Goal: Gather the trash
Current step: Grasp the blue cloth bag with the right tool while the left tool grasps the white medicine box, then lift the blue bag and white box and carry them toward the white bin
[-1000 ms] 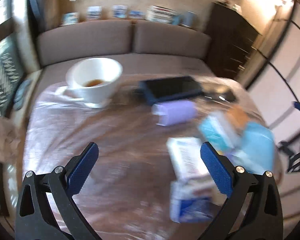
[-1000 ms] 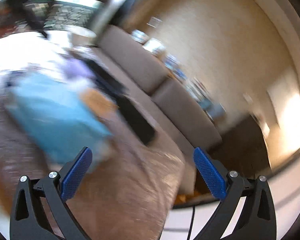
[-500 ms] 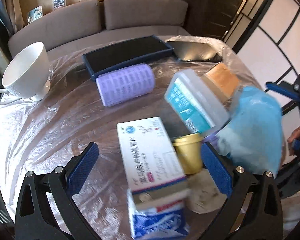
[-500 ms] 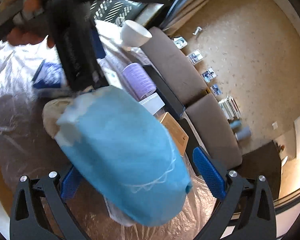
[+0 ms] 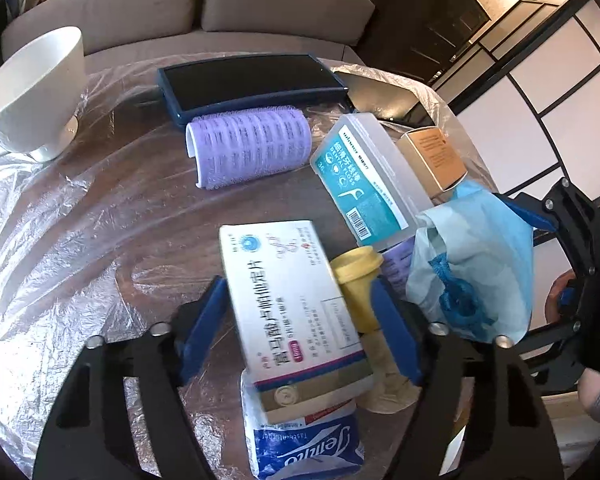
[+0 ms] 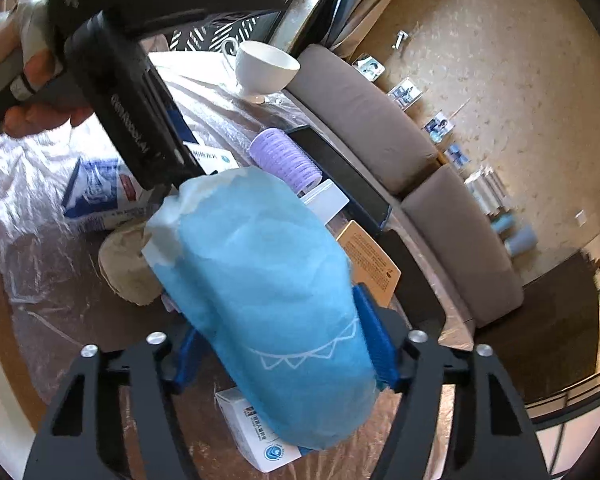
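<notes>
The left gripper (image 5: 298, 330) has just been closing its jaws and is now squeezing the white medicine box (image 5: 288, 300) between its 2 blue pads, above a tissue pack (image 5: 304, 444). Just right of it a yellow cap (image 5: 356, 276) is standing. The right gripper (image 6: 278, 340) has also just been closing and is clamping the blue bag (image 6: 260, 280) from both sides. Ahead of the left gripper, a purple roller (image 5: 248, 146) is lying on the plastic-covered table (image 5: 60, 240).
</notes>
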Demonstrator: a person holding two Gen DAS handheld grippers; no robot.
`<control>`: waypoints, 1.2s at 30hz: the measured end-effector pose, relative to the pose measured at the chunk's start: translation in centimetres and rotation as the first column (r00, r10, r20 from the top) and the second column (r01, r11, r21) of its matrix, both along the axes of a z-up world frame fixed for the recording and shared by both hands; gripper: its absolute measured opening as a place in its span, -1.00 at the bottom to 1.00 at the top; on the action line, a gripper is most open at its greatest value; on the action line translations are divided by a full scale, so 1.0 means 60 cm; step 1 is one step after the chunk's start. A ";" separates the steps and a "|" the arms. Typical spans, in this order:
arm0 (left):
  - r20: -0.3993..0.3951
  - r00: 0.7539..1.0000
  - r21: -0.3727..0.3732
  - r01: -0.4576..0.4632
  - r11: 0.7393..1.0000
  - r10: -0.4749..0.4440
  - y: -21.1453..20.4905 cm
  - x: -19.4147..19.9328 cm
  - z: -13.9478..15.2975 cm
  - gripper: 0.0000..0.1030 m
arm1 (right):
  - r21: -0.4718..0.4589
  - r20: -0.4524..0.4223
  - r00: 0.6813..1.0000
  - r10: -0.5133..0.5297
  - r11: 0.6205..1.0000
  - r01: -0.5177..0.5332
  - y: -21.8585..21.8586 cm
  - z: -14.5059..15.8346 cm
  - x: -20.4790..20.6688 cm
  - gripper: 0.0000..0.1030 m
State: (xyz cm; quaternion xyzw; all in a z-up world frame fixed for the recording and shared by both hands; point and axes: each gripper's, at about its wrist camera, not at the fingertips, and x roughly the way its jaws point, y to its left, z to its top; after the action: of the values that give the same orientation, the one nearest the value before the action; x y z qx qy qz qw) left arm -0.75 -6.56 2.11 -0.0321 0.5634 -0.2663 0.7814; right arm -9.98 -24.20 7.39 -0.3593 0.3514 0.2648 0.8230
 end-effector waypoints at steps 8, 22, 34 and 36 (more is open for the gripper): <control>0.051 0.999 0.041 -0.003 0.999 0.001 -0.006 -0.016 0.011 0.09 | 0.130 -0.016 0.997 -0.073 0.989 0.075 -0.034 0.033 0.003 -0.03; 0.186 0.975 0.031 -0.128 0.991 0.120 0.009 -0.052 0.060 0.08 | 0.491 -0.212 0.960 -0.184 0.829 0.268 -0.108 0.091 0.016 -0.05; 0.251 0.950 -0.042 -0.182 0.982 0.187 0.011 -0.108 0.098 0.05 | 0.556 -0.247 0.951 -0.186 0.776 0.297 -0.116 0.113 -0.017 -0.08; 0.261 0.945 -0.056 -0.189 0.980 0.197 0.014 -0.115 0.106 0.05 | 0.572 -0.245 0.952 -0.183 0.765 0.294 -0.119 0.121 -0.022 -0.11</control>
State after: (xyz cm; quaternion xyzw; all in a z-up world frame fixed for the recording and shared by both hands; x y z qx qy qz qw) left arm -7.65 -5.74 8.49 -0.0630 0.4438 -0.1991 0.8715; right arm -11.27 -31.34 14.66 -0.0065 0.3625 0.2859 0.8870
